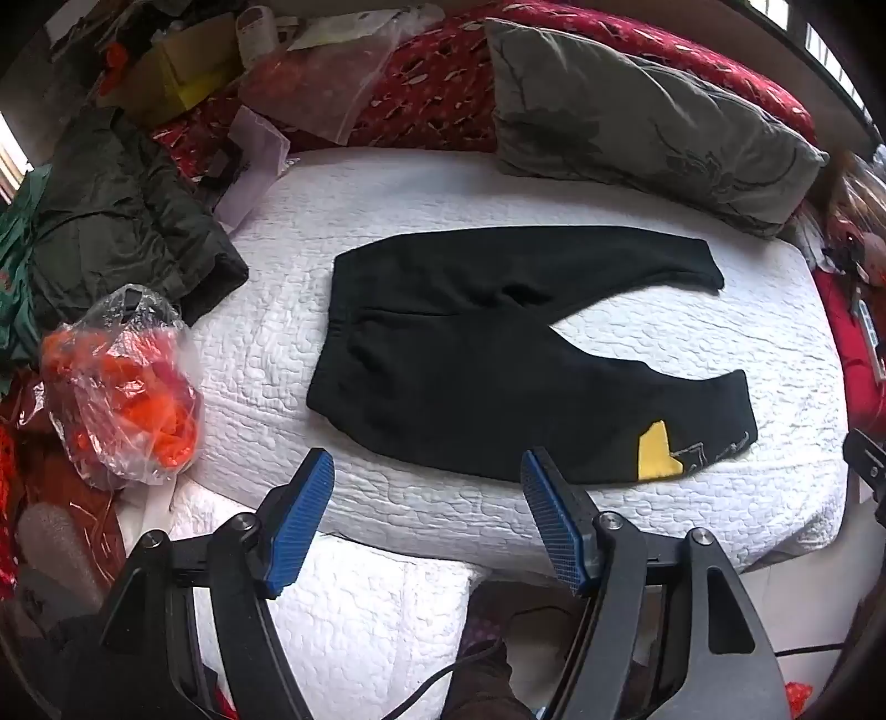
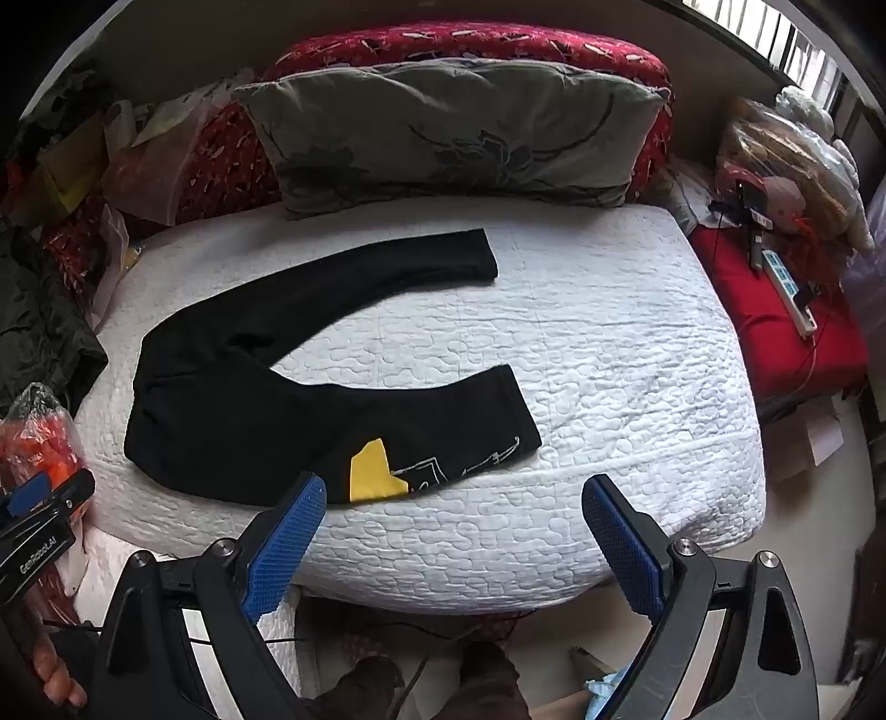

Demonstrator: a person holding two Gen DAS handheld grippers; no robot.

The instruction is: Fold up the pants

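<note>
right now a pair of black pants (image 1: pixel 498 354) lies flat and unfolded on a white quilted mattress (image 1: pixel 637 515). the waistband sits toward the left side of the mattress and the two legs spread apart toward the right, with bare quilt showing between them. the near leg carries a yellow patch (image 2: pixel 374 465) and some pale line drawing close to its cuff; the far leg points toward a grey pillow (image 2: pixel 454 133) that leans against a red patterned cushion (image 2: pixel 470 39) at the back.

the left gripper (image 1: pixel 429 465) hovers over the front edge of the mattress, just short of the near leg, its blue pads spread wide with nothing between them. the right gripper (image 2: pixel 451 493) hangs farther right along the same edge, its jaws also spread wide and empty; its left pad appears close to the yellow patch in the right wrist view, though i cannot tell whether it touches the cloth.

to the left of the mattress a dark green jacket (image 1: pixel 122 221) lies crumpled, and beside it a clear plastic bag of orange stuff (image 1: pixel 122 387) rests at the mattress corner. to the right, a white power strip (image 2: pixel 786 288) lies on a red surface (image 2: pixel 775 332).
</note>
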